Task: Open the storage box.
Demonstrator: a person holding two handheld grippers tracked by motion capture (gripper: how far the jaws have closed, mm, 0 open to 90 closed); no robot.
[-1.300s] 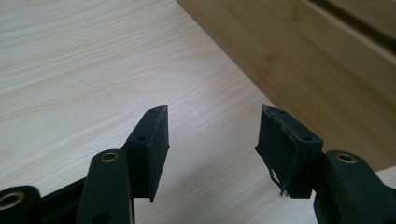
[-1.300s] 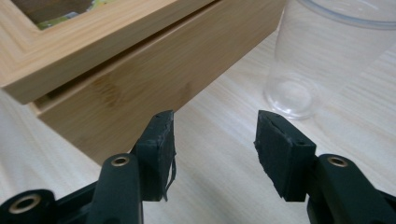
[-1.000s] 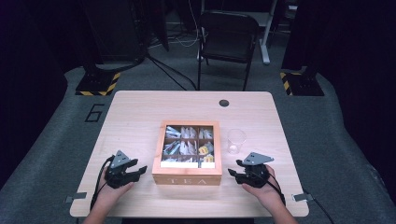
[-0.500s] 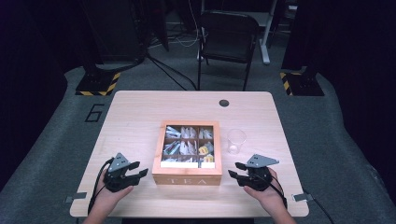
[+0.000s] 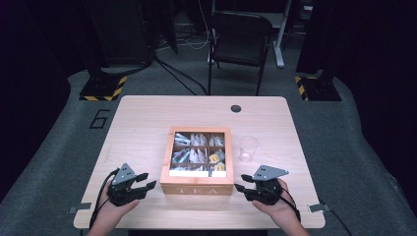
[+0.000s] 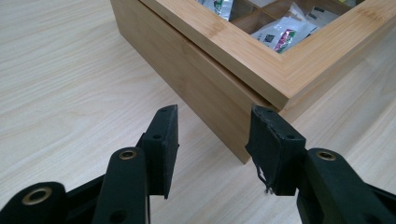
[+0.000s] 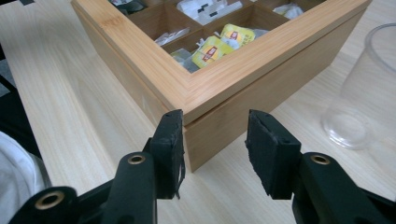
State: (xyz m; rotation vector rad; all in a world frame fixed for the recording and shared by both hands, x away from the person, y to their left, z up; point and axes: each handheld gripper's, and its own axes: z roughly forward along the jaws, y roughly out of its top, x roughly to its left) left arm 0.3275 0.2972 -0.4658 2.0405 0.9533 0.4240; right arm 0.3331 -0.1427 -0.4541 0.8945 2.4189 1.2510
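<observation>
On the worktop (image 5: pixel 147 123), near its front edge & about centred, sits a wooden tea box (image 5: pixel 196 184) w/ a framed lid; tea bags (image 5: pixel 196 155) show through the lid in separate compartments, incl. yellow ones (image 7: pixel 215 46) in the compartment nearest the right gripper. "TEA" is lettered on the box's front face.

Left gripper (image 5: pixel 146 181) is held just left of the box's front-left corner, fingers (image 6: pixel 161 140) pointing at it. Its jaws have just been closing, but nothing sits between them: in the left gripper view the box corner lies beyond the tips, w/ a clear gap. Released, not touching.

Right gripper (image 5: pixel 240 183) is just right of the box's front-right corner. In the right gripper view the corner sits in line w/ the gap between the fingers (image 7: pixel 170 140), just ahead of the tips; pads don't press on it. Its jaws have also just been closing; nothing grasped.

Clear plastic cup (image 5: pixel 249 148) stands upright near the box's right side, behind the right gripper, apart from both.
</observation>
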